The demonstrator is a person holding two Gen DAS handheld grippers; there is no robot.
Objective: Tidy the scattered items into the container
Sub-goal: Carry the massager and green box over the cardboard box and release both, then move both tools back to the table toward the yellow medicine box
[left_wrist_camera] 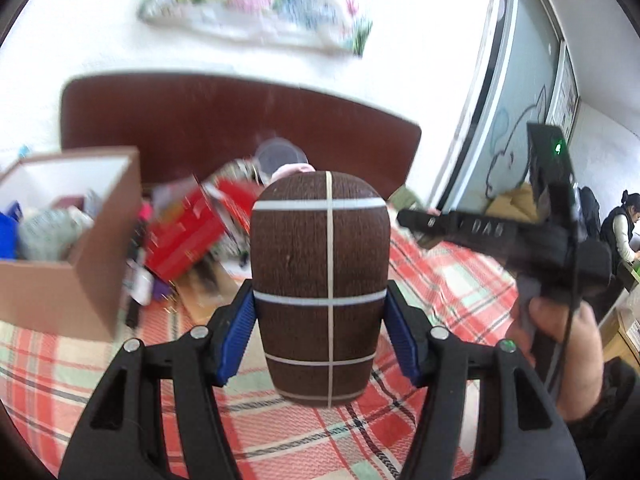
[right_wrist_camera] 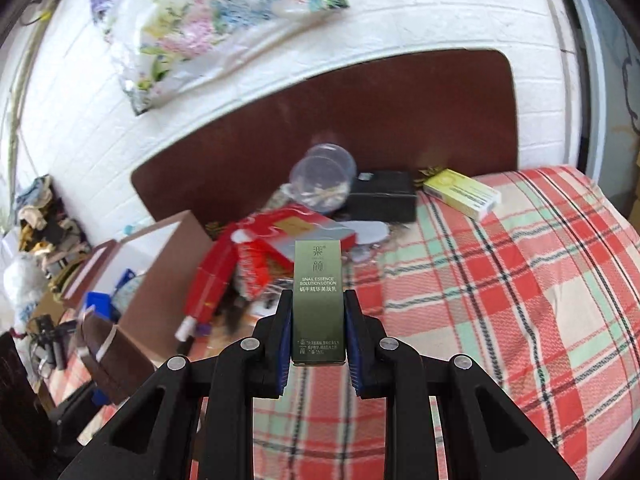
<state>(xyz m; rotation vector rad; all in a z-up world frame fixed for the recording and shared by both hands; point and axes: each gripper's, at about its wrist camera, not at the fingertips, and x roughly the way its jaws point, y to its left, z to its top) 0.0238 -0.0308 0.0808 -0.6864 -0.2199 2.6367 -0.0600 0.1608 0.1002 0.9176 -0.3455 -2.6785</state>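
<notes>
The left gripper (left_wrist_camera: 320, 336) sits nearest the lens, its blue pads pressed on the flanks of a brown case (left_wrist_camera: 320, 288) with white stripes, held upright and clear of the bed (left_wrist_camera: 440, 280). The jaws stand fairly wide only because the case is broad; the grip sits low on it, so most of its length juts ahead.

The right gripper (right_wrist_camera: 318, 336) is nearly closed on a slim green lotion box (right_wrist_camera: 318, 300), pinched at its lower half with the printed face toward the camera. From the left view this gripper appears off to the right, with a hand (left_wrist_camera: 560, 344) around its handle.

Both loads look lifted off the plaid cover, probably so they can be carried over to the brown carton (left_wrist_camera: 80, 280), which stands open on the bed's left side and already has a few things in it. A red box (right_wrist_camera: 256, 256), a clear tub (right_wrist_camera: 324, 176), a black box (right_wrist_camera: 380, 196) and a yellow box (right_wrist_camera: 460, 194) lie scattered near the headboard (right_wrist_camera: 400, 120), not yet collected.
</notes>
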